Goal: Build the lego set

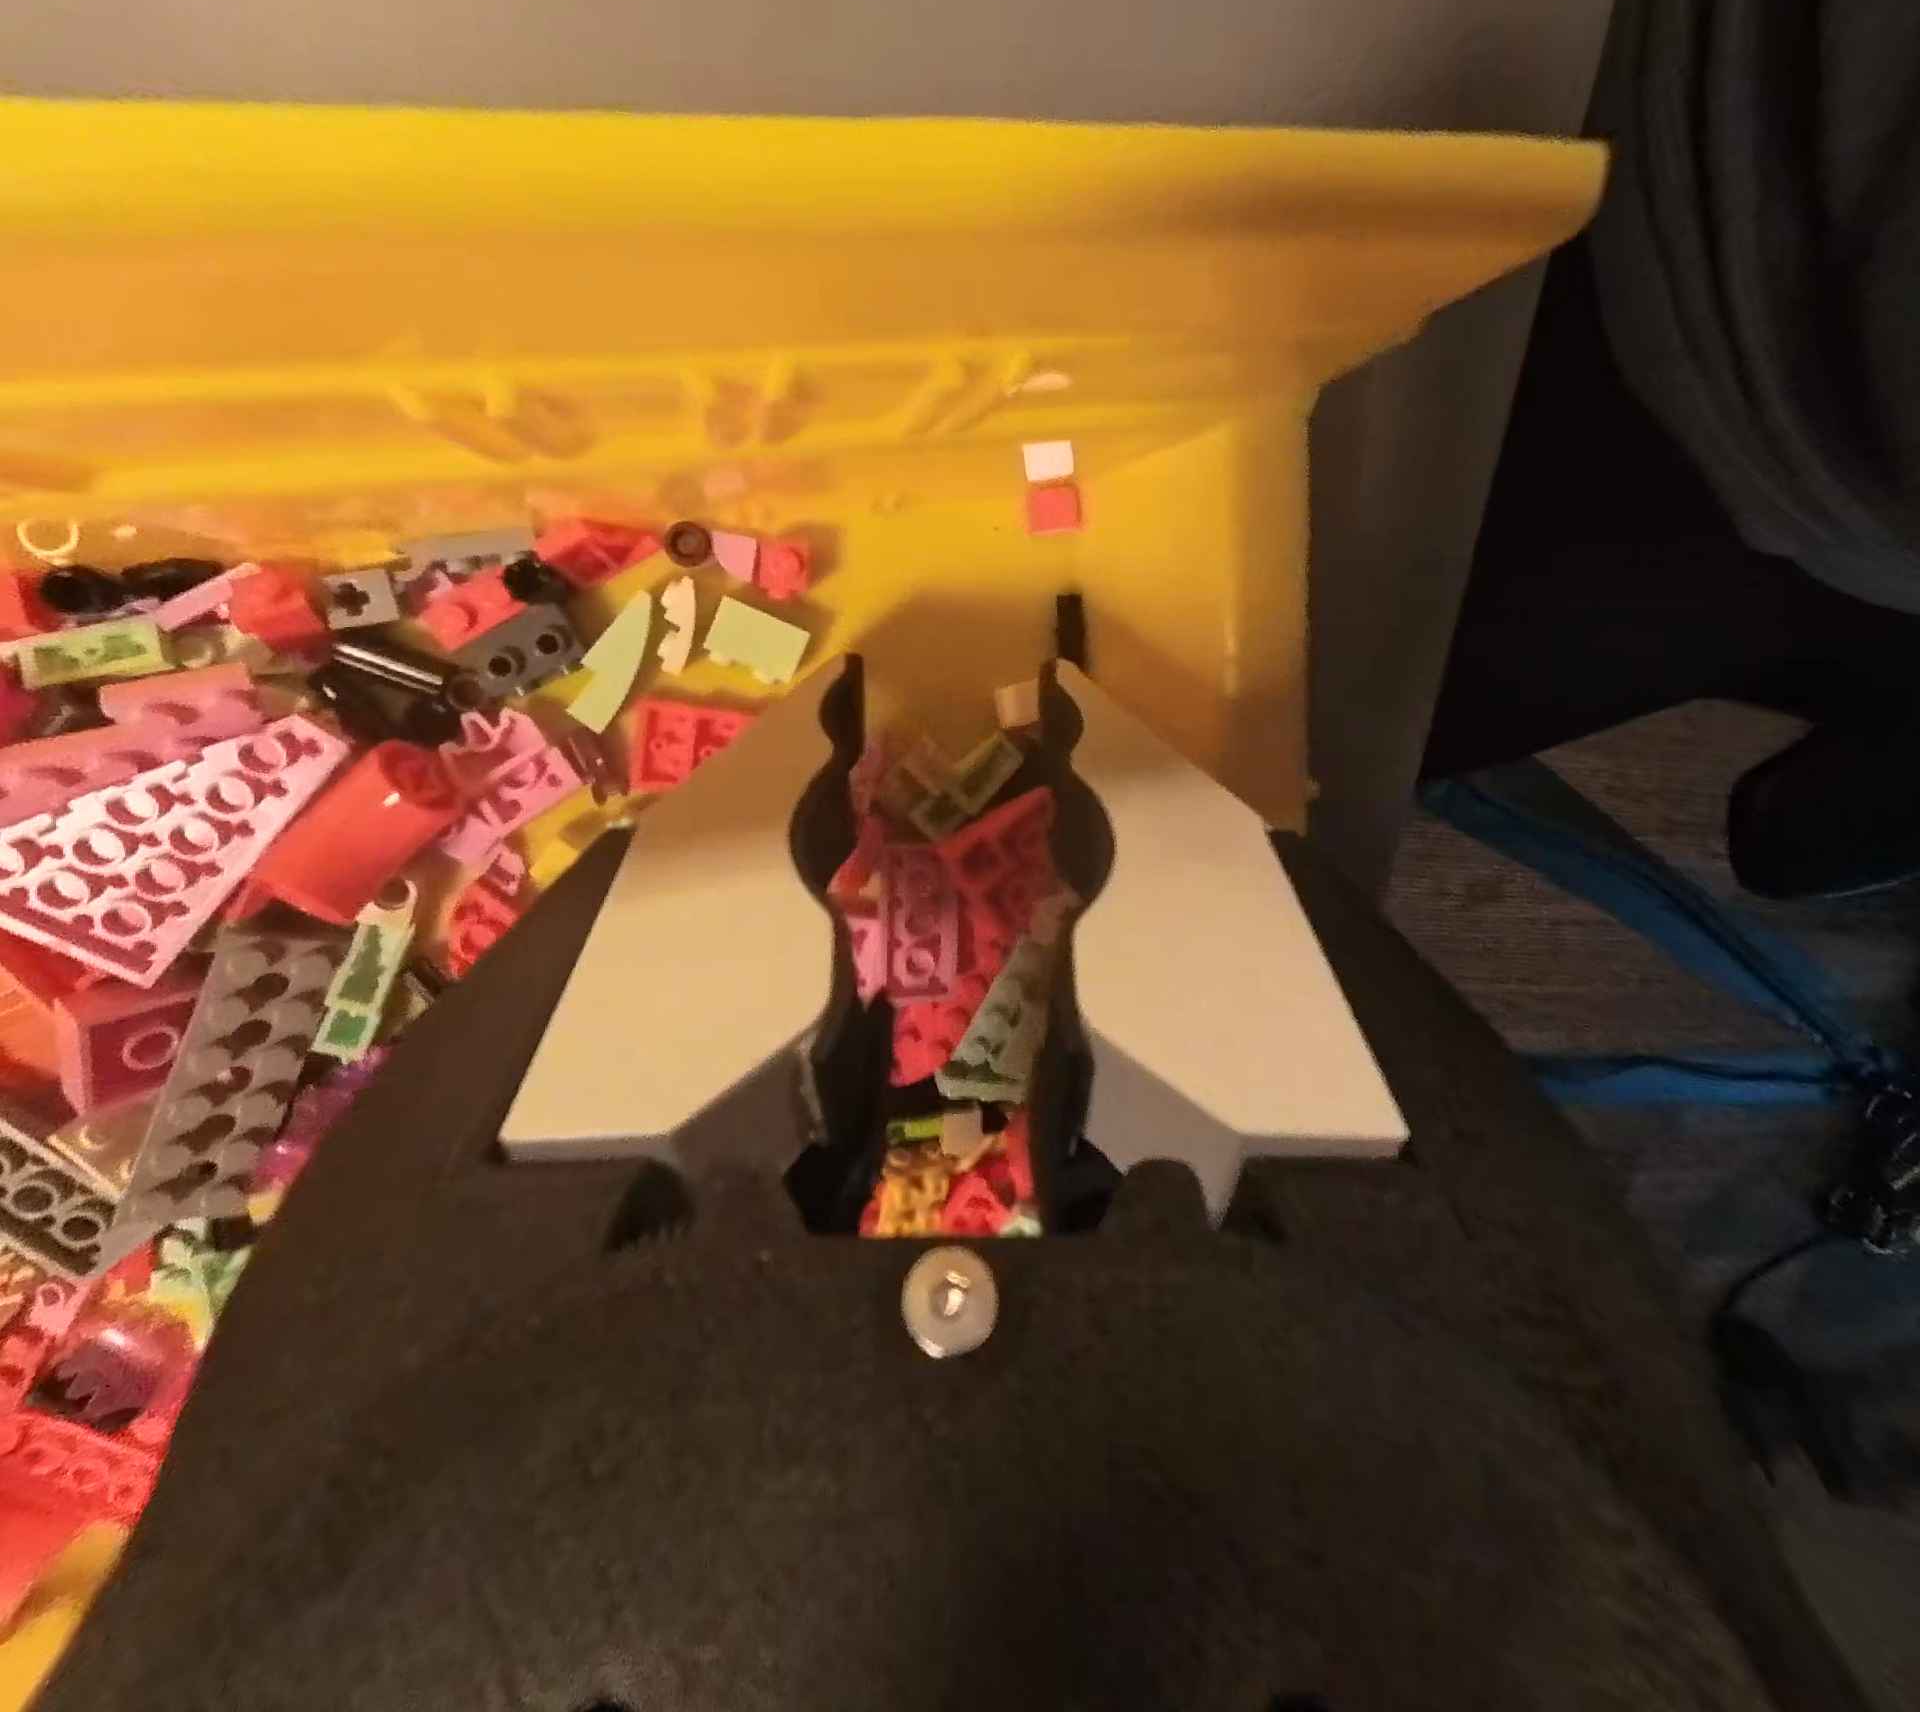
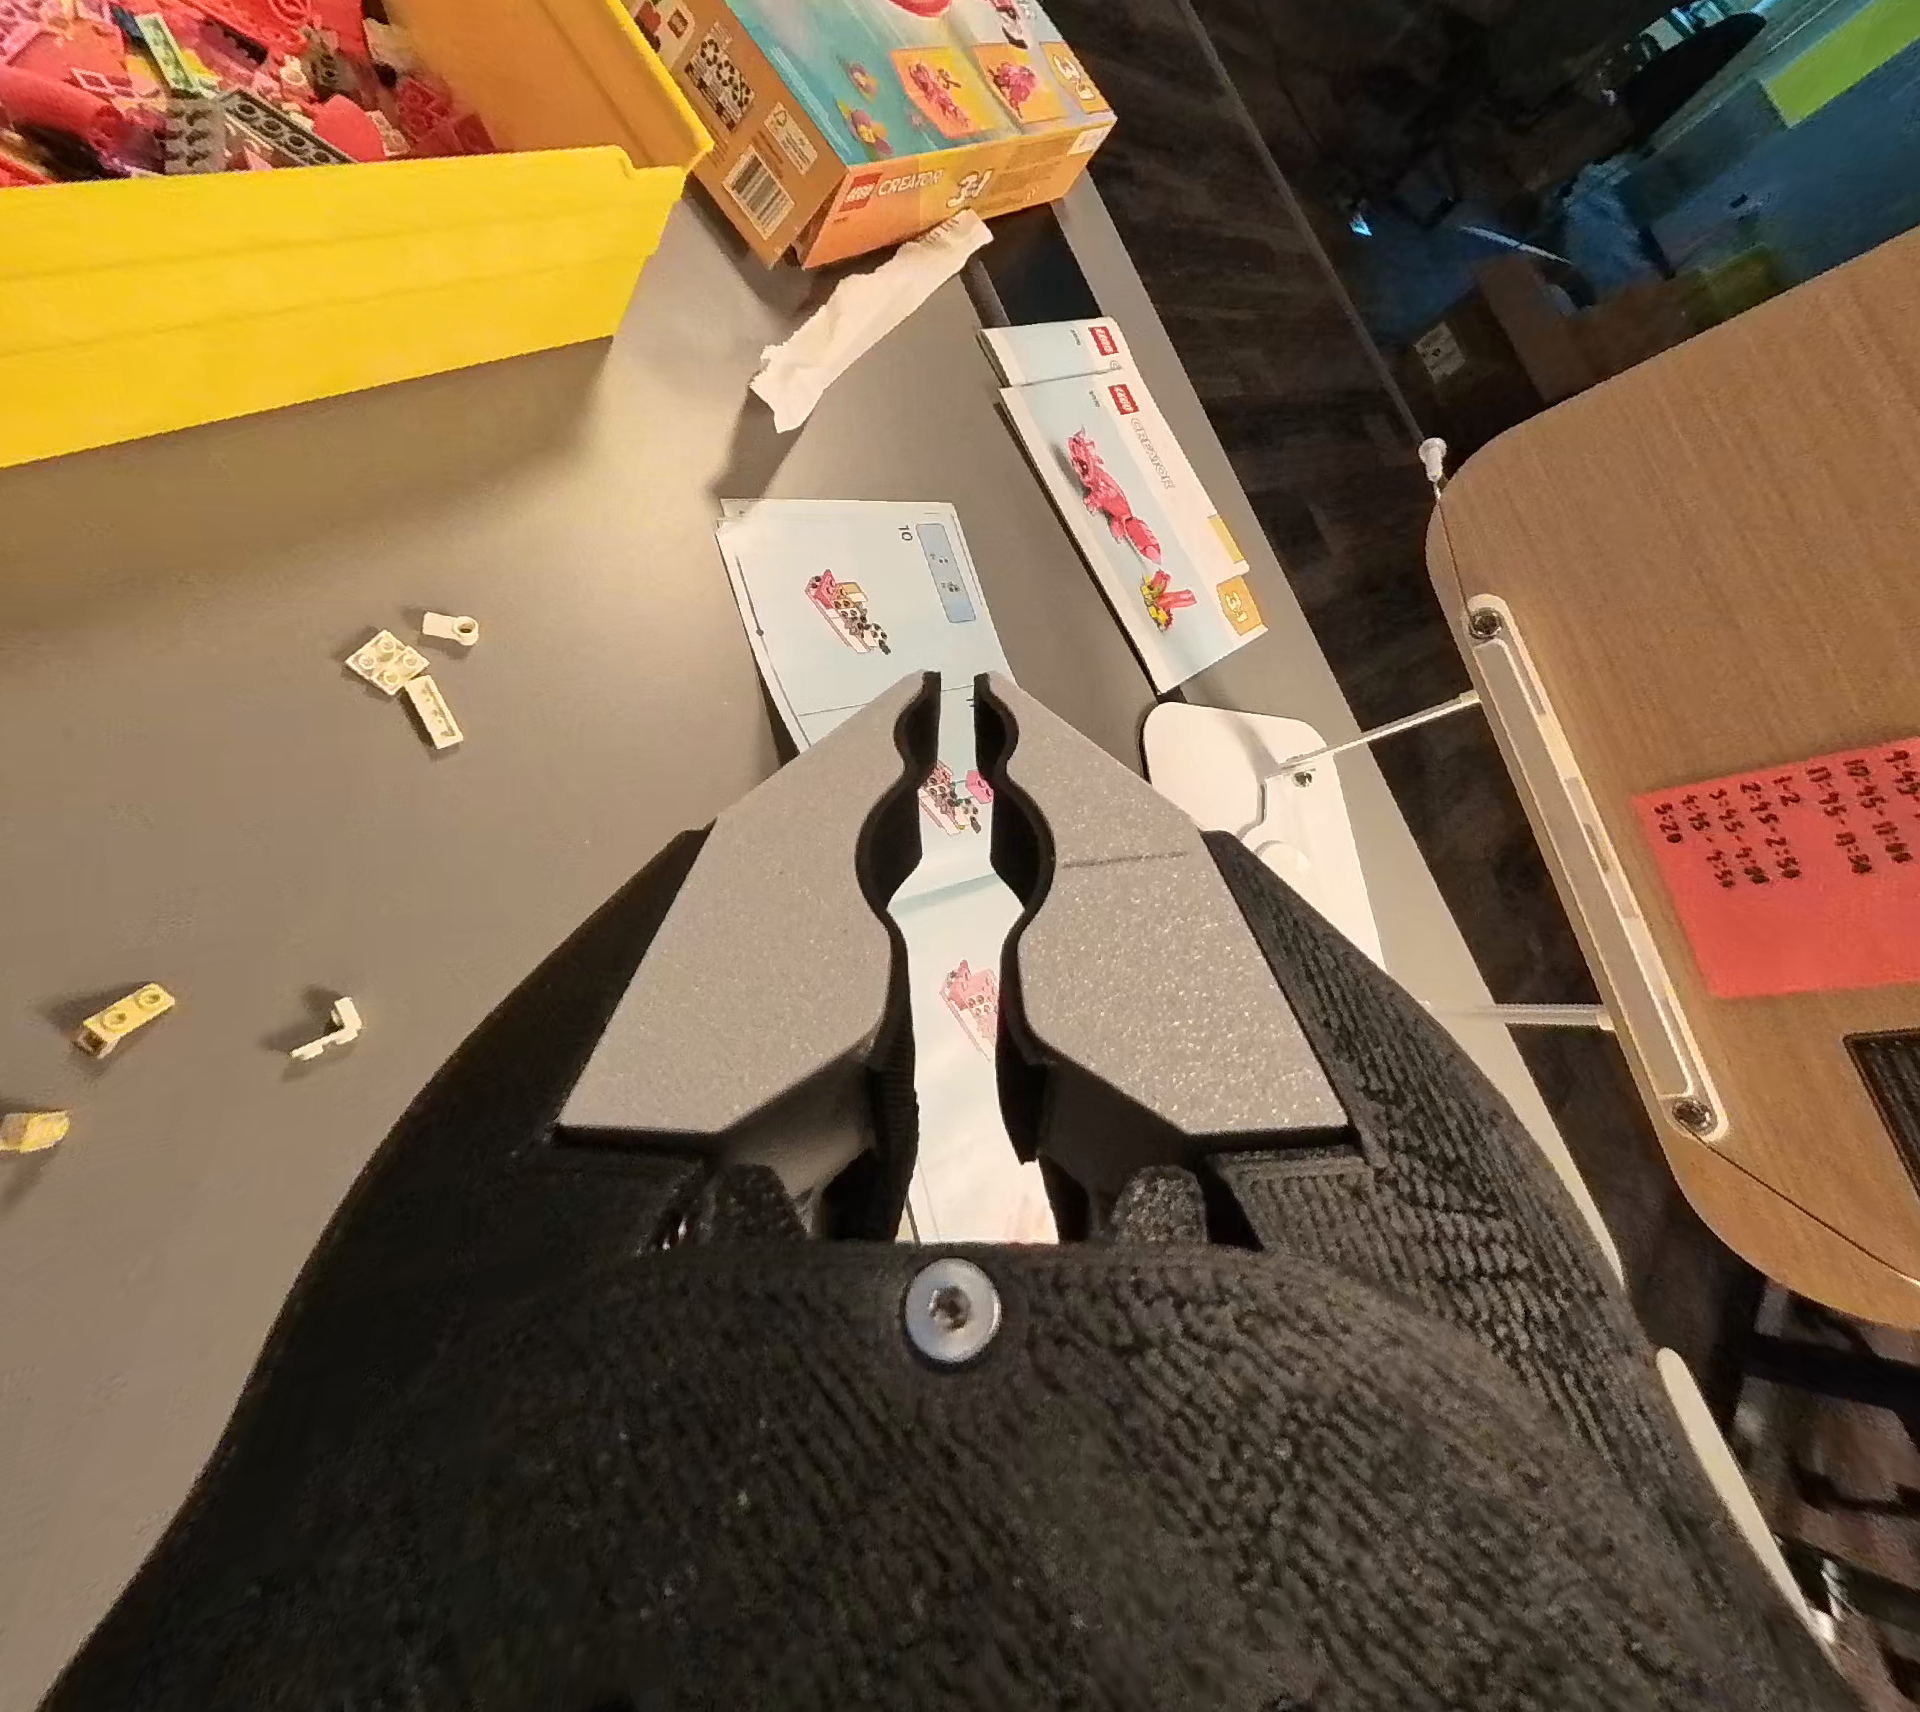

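— While the left gripper [image 1: 961, 654] hangs inside the yellow bin [image 1: 727, 260], what do you see at its tips?

— Its fingers stand apart over the heap of bricks [image 1: 260, 831], near the right corner of the bin. Pink, red and green pieces show through the gap. A small tan piece [image 1: 1016, 706] sits just beside the right fingertip, but the view is blurred, so I cannot tell if the pads press on anything.

— And the right gripper [image 2: 958, 680]?

— It hovers above the open instruction booklet [image 2: 852, 602] on the grey table [image 2: 312, 831]. Its jaws are nearly closed, with only a narrow slit between them, and nothing is in them.

— What lies around it?

— A few small white pieces [image 2: 405, 670] are to the left, well apart. Two closed booklets [image 2: 1143, 519], a crumpled paper [image 2: 862, 322] and the toy box [image 2: 852, 31] lie beyond, beside the bin.
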